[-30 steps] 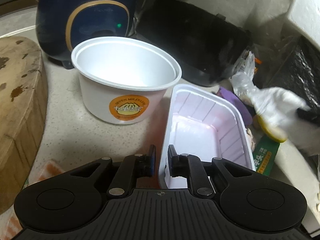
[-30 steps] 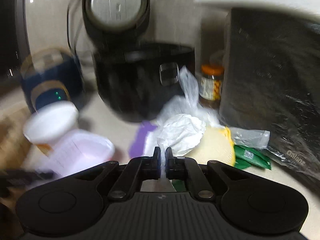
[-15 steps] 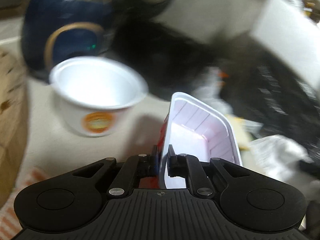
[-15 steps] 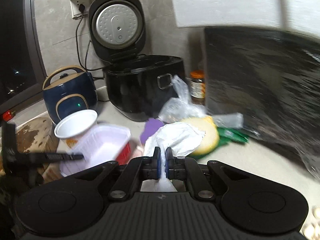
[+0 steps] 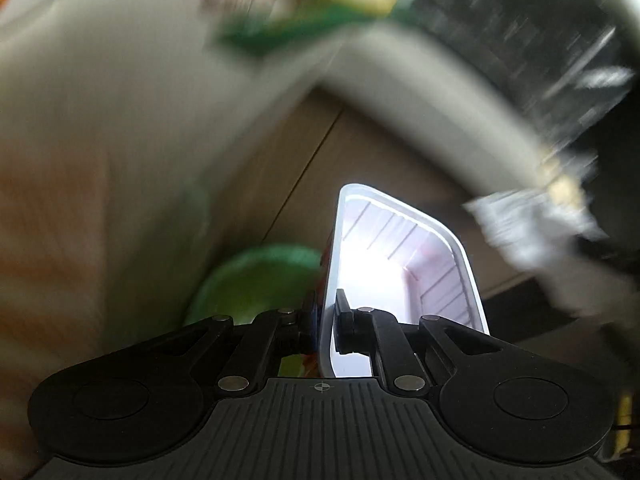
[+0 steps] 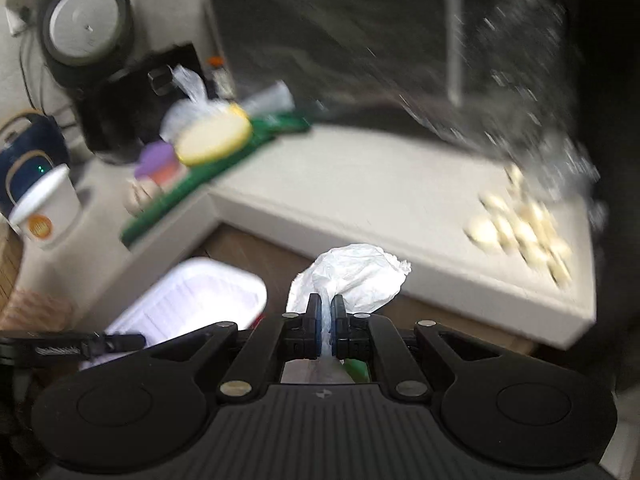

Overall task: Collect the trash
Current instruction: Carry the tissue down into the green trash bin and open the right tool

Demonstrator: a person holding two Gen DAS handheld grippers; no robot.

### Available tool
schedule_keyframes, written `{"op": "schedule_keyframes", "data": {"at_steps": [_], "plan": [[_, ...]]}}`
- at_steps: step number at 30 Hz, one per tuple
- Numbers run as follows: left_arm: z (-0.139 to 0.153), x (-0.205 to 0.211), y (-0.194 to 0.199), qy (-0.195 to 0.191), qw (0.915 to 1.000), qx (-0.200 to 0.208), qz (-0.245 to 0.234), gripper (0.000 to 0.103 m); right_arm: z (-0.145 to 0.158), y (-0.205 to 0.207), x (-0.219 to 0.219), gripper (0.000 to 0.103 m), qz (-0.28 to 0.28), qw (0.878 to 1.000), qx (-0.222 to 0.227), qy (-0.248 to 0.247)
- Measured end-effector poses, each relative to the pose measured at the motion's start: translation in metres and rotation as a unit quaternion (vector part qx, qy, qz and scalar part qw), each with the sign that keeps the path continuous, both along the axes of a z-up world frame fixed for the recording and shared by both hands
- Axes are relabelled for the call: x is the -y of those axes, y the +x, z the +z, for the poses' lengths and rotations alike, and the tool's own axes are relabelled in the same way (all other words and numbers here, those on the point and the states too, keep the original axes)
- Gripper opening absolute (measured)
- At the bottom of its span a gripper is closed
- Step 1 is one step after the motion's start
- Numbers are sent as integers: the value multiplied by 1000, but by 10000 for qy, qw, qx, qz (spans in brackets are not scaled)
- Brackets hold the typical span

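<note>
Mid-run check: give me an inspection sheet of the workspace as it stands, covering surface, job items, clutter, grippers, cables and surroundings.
Surface: pale countertop, its corner edge in view, brown floor below.
Job's things: white plastic tray pinched by one wall; crumpled white wrapper held; both off the counter.
Clutter: white paper cup, yellow disc, green packet, purple item, pale small pieces; all blurred.
Grippers: left gripper shut on the tray; right gripper shut on the wrapper.
Cables: dark cord at the wall behind the cooker.
Surroundings: black rice cooker, lid up; blue kettle; green round container below, blurred.
</note>
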State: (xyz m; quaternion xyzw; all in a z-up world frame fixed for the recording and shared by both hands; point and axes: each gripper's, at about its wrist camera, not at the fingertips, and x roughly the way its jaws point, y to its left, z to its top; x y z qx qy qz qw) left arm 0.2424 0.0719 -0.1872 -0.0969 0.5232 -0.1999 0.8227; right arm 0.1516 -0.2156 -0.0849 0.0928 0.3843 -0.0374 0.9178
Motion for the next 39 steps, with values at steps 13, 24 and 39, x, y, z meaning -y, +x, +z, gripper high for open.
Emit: {"op": "schedule_keyframes", "data": {"at_steps": [13,24,39], "plan": [[-197,29,16,41,9830,-1303,1290,19,-94,-36,51,4,145,9928,-1137,339],[-123,-4,-20,-431,9846,-946,1408,19,-167,23,19,4,993,9763,-1774,742],[-69,-17,-82,-1023,9852,-475,1288,19,-340,148,-66,47,877,9360,-3249,1030]]}}
